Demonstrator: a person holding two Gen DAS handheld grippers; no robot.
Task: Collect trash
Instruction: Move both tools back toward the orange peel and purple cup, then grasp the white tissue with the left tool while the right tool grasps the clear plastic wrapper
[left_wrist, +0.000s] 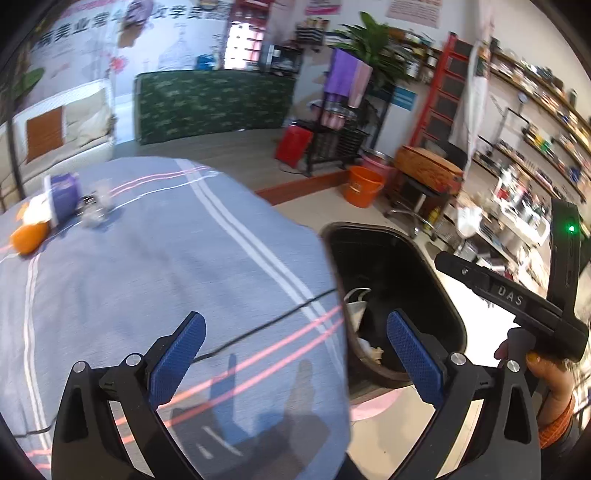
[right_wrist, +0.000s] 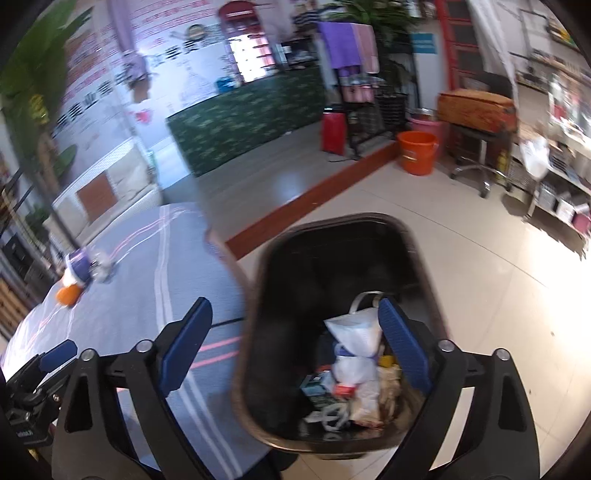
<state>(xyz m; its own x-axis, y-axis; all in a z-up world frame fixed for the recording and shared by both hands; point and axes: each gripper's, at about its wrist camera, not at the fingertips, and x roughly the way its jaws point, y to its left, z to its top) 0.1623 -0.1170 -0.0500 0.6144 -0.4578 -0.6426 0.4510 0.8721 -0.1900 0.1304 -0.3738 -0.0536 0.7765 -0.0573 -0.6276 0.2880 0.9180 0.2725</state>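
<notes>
A black trash bin (right_wrist: 369, 225) stands on the floor beside the table; a white bag (right_wrist: 356, 332) and other rubbish lie in it. It also shows in the left wrist view (left_wrist: 439, 273). My right gripper (right_wrist: 295, 332) is open and empty above the bin's near edge. My left gripper (left_wrist: 295, 347) is open and empty over the table edge. On the far left of the table lie an orange (left_wrist: 28, 238), a purple packet (left_wrist: 64, 194) and crumpled clear wrap (left_wrist: 96, 206). They also show small in the right wrist view, the orange (right_wrist: 67, 295) nearest.
The table wears a blue-grey striped cloth (left_wrist: 155, 280) with a thin black cable across it. An orange bucket (left_wrist: 362, 185), a red bag (left_wrist: 293, 144), a stool and shelves (left_wrist: 532, 177) stand beyond on the tiled floor. The right handset (left_wrist: 517, 299) shows in the left wrist view.
</notes>
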